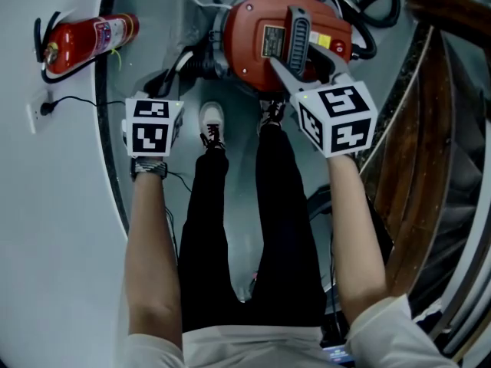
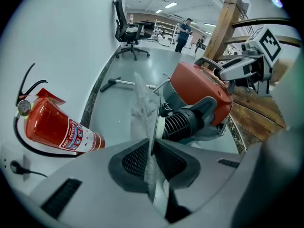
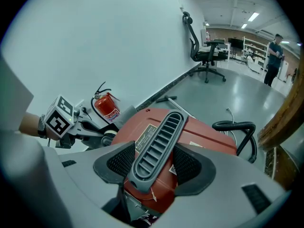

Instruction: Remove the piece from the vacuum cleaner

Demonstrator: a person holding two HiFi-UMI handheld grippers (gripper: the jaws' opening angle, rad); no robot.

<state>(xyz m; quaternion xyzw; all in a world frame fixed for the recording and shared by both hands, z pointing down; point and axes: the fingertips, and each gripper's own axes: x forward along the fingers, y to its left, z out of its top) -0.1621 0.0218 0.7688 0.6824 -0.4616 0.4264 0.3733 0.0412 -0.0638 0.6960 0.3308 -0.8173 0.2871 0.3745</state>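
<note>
left tool (image 2: 153,151): pinching thin piece (image 2: 142,103), perhaps filter | right tool (image 3: 153,164): clamping vacuum handle (image 3: 164,132)

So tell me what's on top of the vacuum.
A grey ribbed handle, with the right tongs shut on it, and a label beside it. What lies under the handle is covered.

one vacuum cleaner (image 1: 253,21), one fire extinguisher (image 1: 84,41) — two grippers (image 2: 152,148) (image 3: 154,165)
</note>
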